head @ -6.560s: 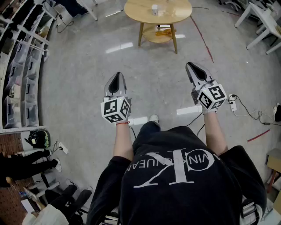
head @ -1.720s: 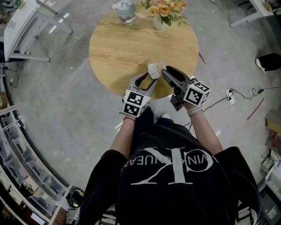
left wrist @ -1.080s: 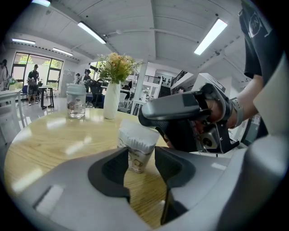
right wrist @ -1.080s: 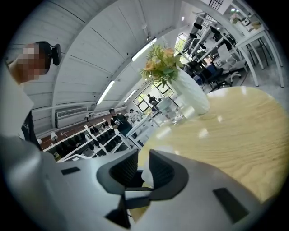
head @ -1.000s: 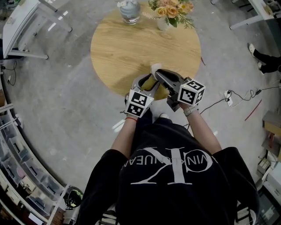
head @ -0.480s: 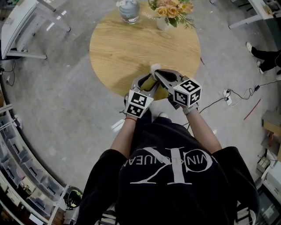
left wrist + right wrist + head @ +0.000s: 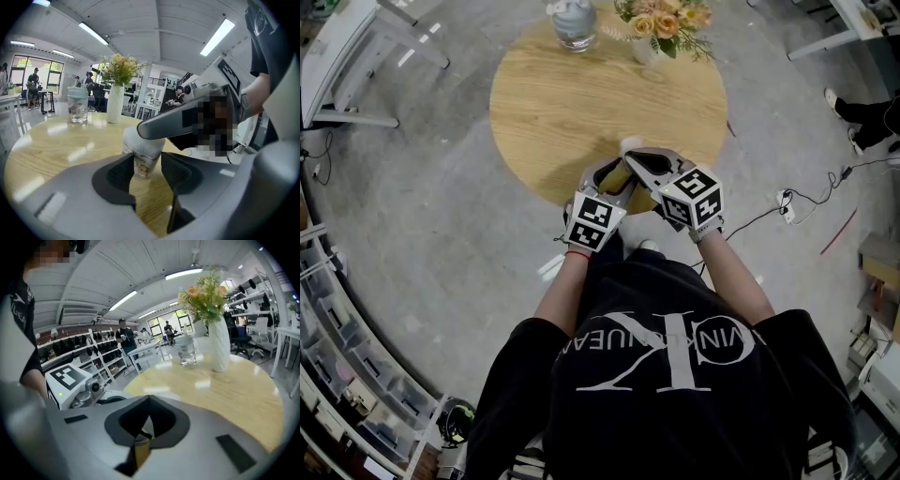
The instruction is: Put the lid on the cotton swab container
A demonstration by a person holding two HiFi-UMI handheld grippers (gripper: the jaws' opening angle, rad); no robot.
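Observation:
The cotton swab container (image 7: 628, 144) is a small white pot near the front edge of the round wooden table (image 7: 572, 94). My left gripper (image 7: 619, 172) reaches it from the near side. In the left gripper view the container (image 7: 143, 154) stands between that gripper's (image 7: 146, 164) pads, which sit against its sides. My right gripper (image 7: 633, 155) lies across the container's white top, and its grey jaw crosses just above the pot in the left gripper view. Seen in its own view, the right gripper (image 7: 148, 400) is shut, its tips meeting. No separate lid shows.
At the table's far side stand a vase of flowers (image 7: 661, 28) and a glass jar (image 7: 572, 23). Bare wood (image 7: 225, 390) lies between them and the grippers. Grey floor with cables (image 7: 787, 202) surrounds the table, and a white desk (image 7: 356, 56) stands at far left.
The right gripper has shifted slightly left over the container's top. The left gripper and the container have stayed put.

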